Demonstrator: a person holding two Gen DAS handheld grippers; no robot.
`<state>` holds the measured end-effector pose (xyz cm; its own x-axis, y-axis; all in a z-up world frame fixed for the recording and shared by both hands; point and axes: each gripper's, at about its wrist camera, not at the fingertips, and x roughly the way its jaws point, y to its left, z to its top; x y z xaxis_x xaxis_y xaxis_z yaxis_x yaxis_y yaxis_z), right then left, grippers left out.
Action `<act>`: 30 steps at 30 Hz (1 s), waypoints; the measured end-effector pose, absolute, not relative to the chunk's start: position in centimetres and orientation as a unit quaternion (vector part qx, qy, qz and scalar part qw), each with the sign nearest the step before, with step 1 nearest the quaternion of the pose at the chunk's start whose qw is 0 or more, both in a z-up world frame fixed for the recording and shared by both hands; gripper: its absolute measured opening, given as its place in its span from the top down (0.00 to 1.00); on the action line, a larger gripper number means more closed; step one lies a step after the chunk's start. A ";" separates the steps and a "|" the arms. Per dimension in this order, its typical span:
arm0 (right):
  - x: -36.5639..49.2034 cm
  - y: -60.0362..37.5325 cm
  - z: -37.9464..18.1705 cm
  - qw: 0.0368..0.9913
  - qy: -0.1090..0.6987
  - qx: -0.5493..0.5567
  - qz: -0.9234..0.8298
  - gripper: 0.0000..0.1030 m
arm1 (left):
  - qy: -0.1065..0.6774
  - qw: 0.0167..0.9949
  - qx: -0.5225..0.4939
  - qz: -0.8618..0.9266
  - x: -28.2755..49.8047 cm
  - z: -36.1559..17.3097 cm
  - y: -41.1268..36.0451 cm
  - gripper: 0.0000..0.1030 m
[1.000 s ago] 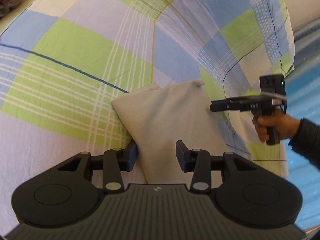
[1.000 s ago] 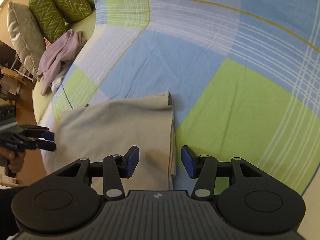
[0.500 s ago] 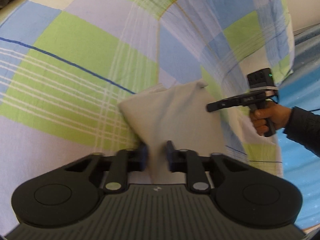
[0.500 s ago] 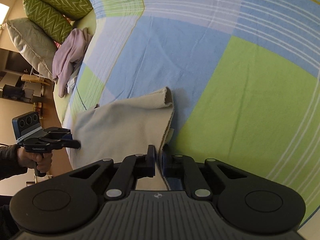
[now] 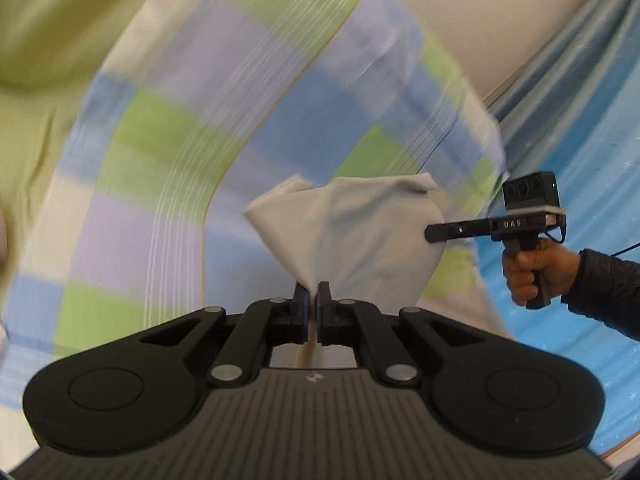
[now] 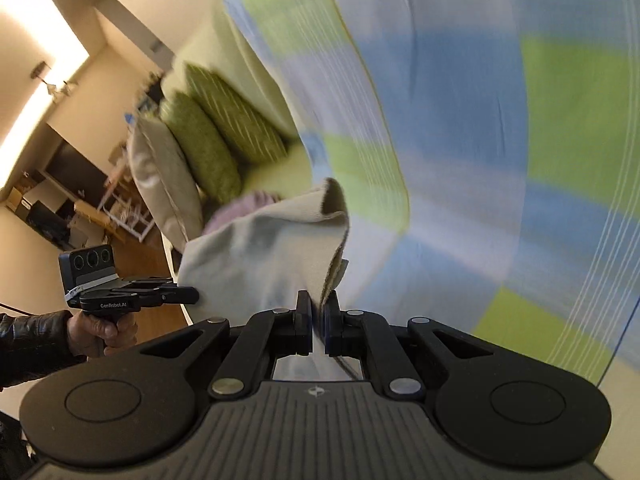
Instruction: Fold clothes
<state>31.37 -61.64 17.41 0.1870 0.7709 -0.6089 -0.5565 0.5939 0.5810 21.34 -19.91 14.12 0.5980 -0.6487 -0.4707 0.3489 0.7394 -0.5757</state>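
The left gripper (image 5: 312, 300), low in the centre of the left wrist view, had its fingers (image 5: 301, 304) pinched shut on one corner of a pale beige, soft woven folded cloth (image 5: 360, 232), the fabric drawn into a narrow gather where it ran between them. In the right wrist view the right gripper (image 6: 317, 312) was likewise closed on the cloth, a thin edge of fabric passing down between its fingers (image 6: 304, 316), with a loose flap curling over just above them. Held at two points like this, the garment hung lifted off the bed rather than lying flat, which I judge was meant to keep it stretched between the two grips so it could be carried or laid over for the next fold. Each camera also caught the other tool: at the right edge of the left view a bare hand (image 5: 532, 268) in a dark sleeve held the right one, its tip touching the far side of the cloth. Behind the cloth spread the blue, green and lilac checked bedsheet (image 5: 180, 152), blurred by motion. In the upper left of the right view stood green zigzag-patterned cushions (image 6: 224, 132) beside a plain cream cushion (image 6: 160, 176), and a crumpled lilac garment (image 6: 248, 206) showed just behind the beige cloth.
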 end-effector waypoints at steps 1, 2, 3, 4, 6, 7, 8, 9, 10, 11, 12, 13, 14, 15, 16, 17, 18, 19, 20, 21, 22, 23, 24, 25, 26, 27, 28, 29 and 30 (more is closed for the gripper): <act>30.6 -62.1 18.8 0.771 0.453 0.113 0.434 0.95 | 0.334 0.871 -0.211 -0.293 21.1 15.7 -19.9 0.99; 29.8 -62.6 20.1 0.779 0.440 0.112 0.431 0.95 | 0.325 0.873 -0.205 -0.299 20.7 17.2 -20.0 0.99; 29.1 -63.1 21.4 0.788 0.428 0.110 0.429 0.95 | 0.319 0.874 -0.199 -0.306 20.2 18.3 -20.2 0.99; 28.0 -63.5 21.7 0.792 0.425 0.115 0.424 0.95 | 0.320 0.873 -0.194 -0.313 19.7 18.9 -20.5 0.99; 25.8 -64.2 22.2 0.798 0.421 0.127 0.413 0.95 | 0.328 0.867 -0.186 -0.325 18.2 19.3 -21.4 0.99; 24.5 -64.6 21.8 0.798 0.425 0.131 0.407 0.95 | 0.336 0.864 -0.183 -0.328 17.2 18.9 -21.8 0.99; 23.0 -65.0 21.1 0.798 0.431 0.132 0.401 0.95 | 0.345 0.859 -0.182 -0.331 16.0 18.1 -22.1 0.99; 21.5 -65.4 20.1 0.795 0.441 0.135 0.395 0.95 | 0.357 0.854 -0.181 -0.332 14.8 17.0 -22.3 0.99; 20.2 -65.8 18.8 0.790 0.453 0.141 0.387 0.95 | 0.371 0.848 -0.182 -0.332 13.7 15.6 -22.5 0.99; 18.9 -66.1 17.5 0.786 0.465 0.148 0.380 0.95 | 0.385 0.841 -0.186 -0.330 12.4 13.9 -22.8 0.99; 17.6 -66.4 15.7 0.778 0.483 0.151 0.373 0.95 | 0.401 0.835 -0.188 -0.327 11.3 12.1 -23.0 0.99; 16.3 -66.7 13.8 0.769 0.502 0.153 0.366 0.95 | 0.417 0.828 -0.190 -0.324 10.3 10.3 -23.3 0.99; 15.1 -66.9 12.0 0.759 0.520 0.155 0.359 0.95 | 0.433 0.821 -0.191 -0.320 9.3 8.4 -23.7 0.99; 14.2 -67.0 10.3 0.751 0.537 0.156 0.352 0.95 | 0.449 0.814 -0.191 -0.317 8.7 6.8 -24.0 0.99; 13.7 -67.0 9.0 0.745 0.550 0.154 0.345 0.95 | 0.461 0.808 -0.190 -0.314 8.2 5.3 -24.3 0.99; 13.4 -66.9 7.6 0.737 0.564 0.152 0.339 0.95 | 0.471 0.804 -0.189 -0.311 7.9 4.1 -24.5 0.99; 13.3 -66.9 6.7 0.731 0.574 0.152 0.335 0.95 | 0.478 0.801 -0.187 -0.308 7.9 3.2 -24.7 0.99; 13.5 -66.8 6.2 0.730 0.578 0.152 0.333 0.95 | 0.479 0.801 -0.187 -0.305 8.2 2.7 -24.7 0.99; 13.7 -66.7 5.9 0.728 0.581 0.152 0.330 0.95 | 0.474 0.805 -0.188 -0.303 8.7 2.8 -24.6 0.99; 14.0 -66.6 5.8 0.729 0.581 0.152 0.329 0.95 | 0.469 0.808 -0.188 -0.302 9.2 2.8 -24.5 0.99; 14.7 -66.5 5.9 0.731 0.580 0.151 0.328 0.95 | 0.463 0.812 -0.188 -0.300 9.9 3.0 -24.3 0.99; 15.5 -66.4 5.9 0.733 0.577 0.150 0.328 0.95 | 0.456 0.818 -0.187 -0.298 10.8 3.3 -24.1 0.99; 16.4 -66.2 6.0 0.735 0.574 0.148 0.329 0.95 | 0.449 0.823 -0.186 -0.296 11.8 3.6 -24.0 0.99; 17.4 -66.1 5.8 0.738 0.571 0.144 0.329 0.95 | 0.442 0.827 -0.182 -0.296 12.8 3.7 -23.9 0.99; 18.5 -66.0 5.6 0.741 0.569 0.140 0.328 0.95 | 0.438 0.831 -0.177 -0.295 14.0 3.8 -23.9 0.99; 19.5 -66.0 5.4 0.744 0.566 0.136 0.328 0.95 | 0.433 0.834 -0.172 -0.295 15.1 3.8 -24.0 0.99; 20.6 -65.7 4.8 0.745 0.567 0.131 0.325 0.95 | 0.430 0.837 -0.167 -0.293 16.1 3.6 -24.1 0.99; 21.7 -65.4 4.2 0.747 0.569 0.127 0.321 0.95 | 0.431 0.838 -0.163 -0.290 17.0 3.1 -24.2 0.99; 22.5 -65.0 3.3 0.746 0.574 0.119 0.316 0.95 | 0.433 0.840 -0.159 -0.287 17.7 2.5 -24.4 0.99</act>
<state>22.55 -65.00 3.30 0.1402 0.6090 -0.7807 -0.3345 0.7712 0.5415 17.75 -24.38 2.45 0.4605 -0.6194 -0.6359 0.3437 0.7849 -0.5156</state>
